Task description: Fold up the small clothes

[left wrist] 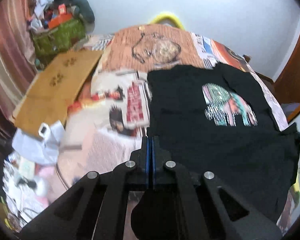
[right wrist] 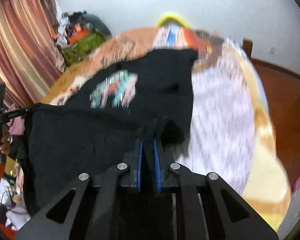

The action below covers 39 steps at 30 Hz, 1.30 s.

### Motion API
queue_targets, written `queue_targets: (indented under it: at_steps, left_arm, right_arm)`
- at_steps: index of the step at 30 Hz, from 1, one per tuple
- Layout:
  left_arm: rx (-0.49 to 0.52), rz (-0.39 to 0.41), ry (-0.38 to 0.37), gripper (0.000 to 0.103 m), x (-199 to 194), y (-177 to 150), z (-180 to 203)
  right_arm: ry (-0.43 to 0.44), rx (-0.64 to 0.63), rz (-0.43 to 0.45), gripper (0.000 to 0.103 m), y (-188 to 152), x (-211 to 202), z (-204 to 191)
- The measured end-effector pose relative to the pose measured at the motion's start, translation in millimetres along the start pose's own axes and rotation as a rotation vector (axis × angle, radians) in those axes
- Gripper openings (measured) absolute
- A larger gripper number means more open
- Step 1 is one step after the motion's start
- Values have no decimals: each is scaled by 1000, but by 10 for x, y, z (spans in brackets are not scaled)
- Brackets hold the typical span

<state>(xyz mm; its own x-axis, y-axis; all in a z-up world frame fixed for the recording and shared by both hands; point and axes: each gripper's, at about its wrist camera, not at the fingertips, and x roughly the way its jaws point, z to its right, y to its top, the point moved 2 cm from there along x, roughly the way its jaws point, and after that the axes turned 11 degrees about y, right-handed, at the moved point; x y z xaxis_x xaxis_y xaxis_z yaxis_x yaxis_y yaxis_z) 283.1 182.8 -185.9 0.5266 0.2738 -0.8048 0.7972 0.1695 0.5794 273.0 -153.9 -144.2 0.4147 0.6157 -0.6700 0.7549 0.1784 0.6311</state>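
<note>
Left tongs (left wrist: 150, 140) pinching shirt (left wrist: 210, 144) hem | right tongs (right wrist: 149, 142) pinching opposite corner; edge raised off bed (left wrist: 102, 148) for folding

You get soft, even daylight in both views, with the white wall (left wrist: 220, 20) bright and washed flat. Motion blur smears nearly everything: the black shirt's (left wrist: 210, 140) print breaks into streaks, and the bedspread (right wrist: 224, 110) in the right wrist view blurs hardest. Only the gripper linkages near you stay crisp. Fisheye curvature bends the curtain (right wrist: 20, 50) and floor, and dark vignetting clips the corners.
</note>
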Motion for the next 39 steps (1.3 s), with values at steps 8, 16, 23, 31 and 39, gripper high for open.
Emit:
queue_targets:
  at_steps: [8,16,23,31,39]
  left_arm:
    - [-11,-110,35,46,395,1,-16]
    - [22,-181,20,58,248,-667,-154]
    - [-35,-263,-36,58,186,-1164,-285]
    - [-87,-268,-118,44,73,-1349,-256]
    - [-70,-249,-148,6,-51,-1353,-57]
  right_arm:
    - [-85,63,-30,29,73,227,173]
    - [-102,61,-62,47,-299,-101,206]
    - [-116,122,-142,51,-724,-187,325]
    - [-105,123,-190,52,-1029,-12,328]
    - [-82,110,-148,7,-953,16,235]
